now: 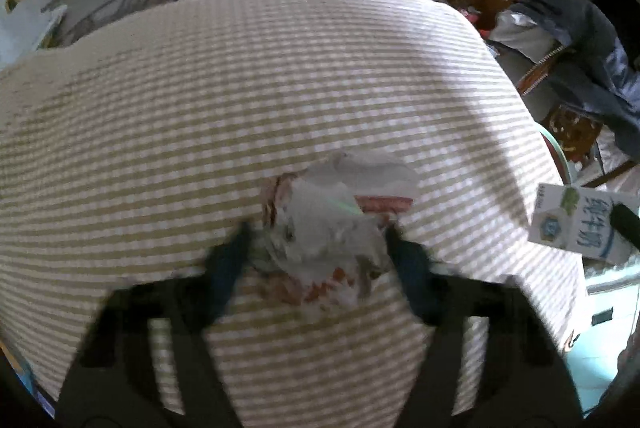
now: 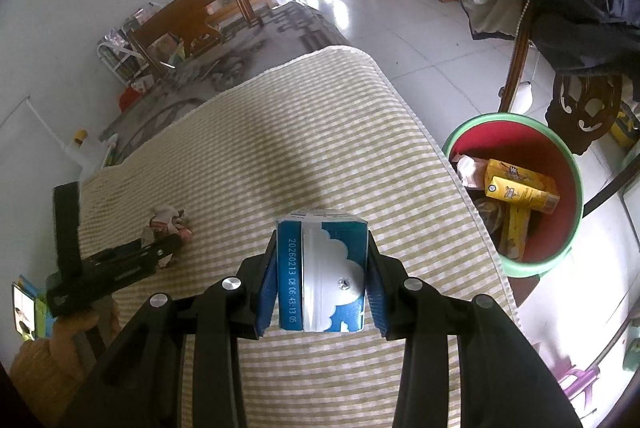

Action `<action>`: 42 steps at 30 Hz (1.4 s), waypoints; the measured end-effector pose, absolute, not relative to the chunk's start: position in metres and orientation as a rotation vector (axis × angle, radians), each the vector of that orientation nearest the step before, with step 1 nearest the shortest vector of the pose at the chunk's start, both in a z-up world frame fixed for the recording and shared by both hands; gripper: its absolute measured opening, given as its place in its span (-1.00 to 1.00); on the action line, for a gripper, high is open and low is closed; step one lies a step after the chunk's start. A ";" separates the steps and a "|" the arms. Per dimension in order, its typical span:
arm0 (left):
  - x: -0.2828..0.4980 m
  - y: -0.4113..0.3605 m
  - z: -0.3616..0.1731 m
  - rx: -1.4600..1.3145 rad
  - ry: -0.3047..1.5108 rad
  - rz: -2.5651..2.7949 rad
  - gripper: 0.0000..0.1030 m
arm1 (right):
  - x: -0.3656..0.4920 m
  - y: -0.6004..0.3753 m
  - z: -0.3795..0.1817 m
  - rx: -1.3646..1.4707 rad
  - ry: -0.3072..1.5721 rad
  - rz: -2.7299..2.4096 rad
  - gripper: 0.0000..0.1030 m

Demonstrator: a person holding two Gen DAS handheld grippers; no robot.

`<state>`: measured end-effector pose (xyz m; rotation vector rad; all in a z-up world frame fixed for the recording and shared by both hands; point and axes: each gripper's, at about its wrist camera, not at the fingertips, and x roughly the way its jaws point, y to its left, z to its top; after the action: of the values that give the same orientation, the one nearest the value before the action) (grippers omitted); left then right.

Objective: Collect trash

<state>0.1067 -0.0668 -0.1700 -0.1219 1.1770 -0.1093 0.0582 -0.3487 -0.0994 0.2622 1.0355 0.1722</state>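
Left claw point(image 1: 316, 248) | fingers flank crumpled wrapper point(image 1: 332, 220) on striped cloth point(image 1: 240, 88), contact unclear | right claw point(image 2: 322, 268) pinching carton point(image 2: 322, 268)

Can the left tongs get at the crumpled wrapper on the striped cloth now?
Probably yes. The left tongs are already around the crumpled wrapper, one finger on each side, and nothing on the striped cloth blocks them.

Blue-white carton point(image 2: 322, 274), green-white striped cloth point(image 2: 280, 132), green-rimmed red bin point(image 2: 560, 164).
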 end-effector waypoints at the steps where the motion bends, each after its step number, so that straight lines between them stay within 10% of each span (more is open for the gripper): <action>1: 0.107 -0.066 -0.169 -0.132 1.173 -0.107 -0.15 | 0.058 -0.351 -0.099 0.261 1.032 0.172 -0.28; 19: 0.090 -0.139 -0.057 -0.212 0.906 -0.171 -0.22 | 0.090 -0.373 -0.087 0.238 0.996 0.276 -0.28; 42: 0.107 -0.237 -0.044 -0.100 0.896 -0.258 -0.22 | 0.096 -0.467 -0.086 0.336 0.974 0.179 -0.28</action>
<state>0.1068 -0.2374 -0.0436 -0.1002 0.8958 -0.2577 0.0957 -0.4673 -0.0862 0.3359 0.9744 0.1789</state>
